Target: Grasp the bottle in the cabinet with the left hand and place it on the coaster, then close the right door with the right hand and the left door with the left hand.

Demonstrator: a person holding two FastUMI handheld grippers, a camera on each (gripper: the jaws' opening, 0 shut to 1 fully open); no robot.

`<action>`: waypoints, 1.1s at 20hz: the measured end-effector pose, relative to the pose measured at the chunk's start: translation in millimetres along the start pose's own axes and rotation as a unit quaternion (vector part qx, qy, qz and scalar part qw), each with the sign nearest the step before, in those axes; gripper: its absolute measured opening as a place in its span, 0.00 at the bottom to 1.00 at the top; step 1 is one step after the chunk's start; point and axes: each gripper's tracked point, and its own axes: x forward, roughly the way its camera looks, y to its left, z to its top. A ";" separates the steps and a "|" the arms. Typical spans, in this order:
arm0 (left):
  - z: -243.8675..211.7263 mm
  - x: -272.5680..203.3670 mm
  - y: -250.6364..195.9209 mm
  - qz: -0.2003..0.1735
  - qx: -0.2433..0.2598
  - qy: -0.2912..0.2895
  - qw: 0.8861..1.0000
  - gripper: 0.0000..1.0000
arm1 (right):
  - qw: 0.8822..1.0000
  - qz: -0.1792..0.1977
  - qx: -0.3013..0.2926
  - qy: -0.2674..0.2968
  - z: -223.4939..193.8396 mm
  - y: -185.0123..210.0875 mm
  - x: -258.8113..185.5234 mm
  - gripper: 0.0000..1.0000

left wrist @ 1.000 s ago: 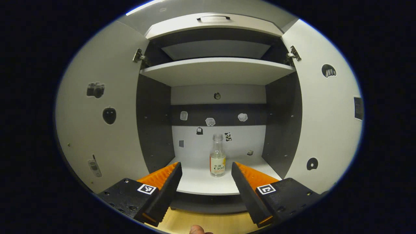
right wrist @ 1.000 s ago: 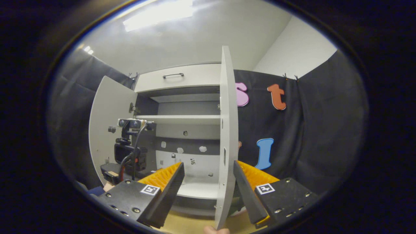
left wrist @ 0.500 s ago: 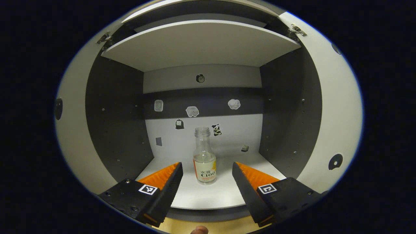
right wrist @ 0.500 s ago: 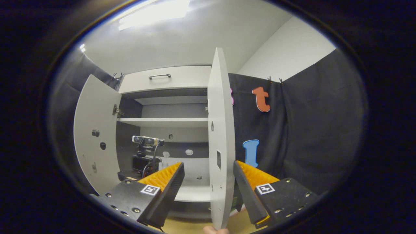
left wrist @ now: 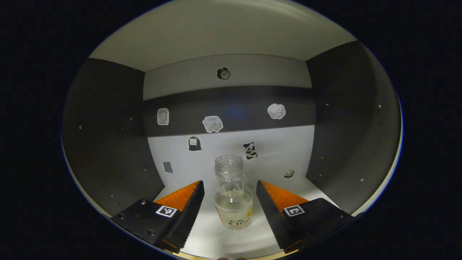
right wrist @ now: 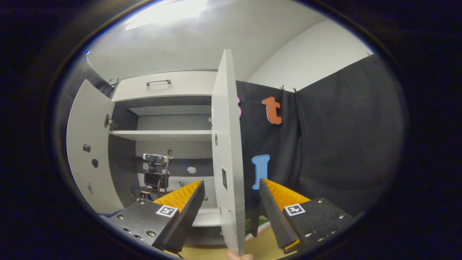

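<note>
The small clear glass bottle is seen standing upright on the white cabinet floor, right between the spread-apart fingers of the left gripper. No touch is seen yet. The right gripper is held wide apart around the edge of the white right door.

White cabinet floor; clear bottle upright on it, uncapped.

I saw the bottle standing on the cabinet floor, between my left gripper fingers, untouched. The right door edge stood between my right gripper fingers.
</note>
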 end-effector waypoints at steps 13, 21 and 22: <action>9.5 -27.2 1.9 -0.014 -0.007 -0.001 1.000 0.48 | 0.999 0.037 0.009 0.001 -1.7 10.3 0.9 0.93; 12.1 -135.2 8.5 -0.010 -0.034 -0.018 0.999 0.48 | 0.993 0.114 0.017 0.006 3.4 12.6 -12.6 0.92; 9.8 -149.5 7.7 -0.010 -0.035 -0.018 0.999 0.48 | 0.992 0.124 0.017 0.008 3.9 12.9 -15.8 0.92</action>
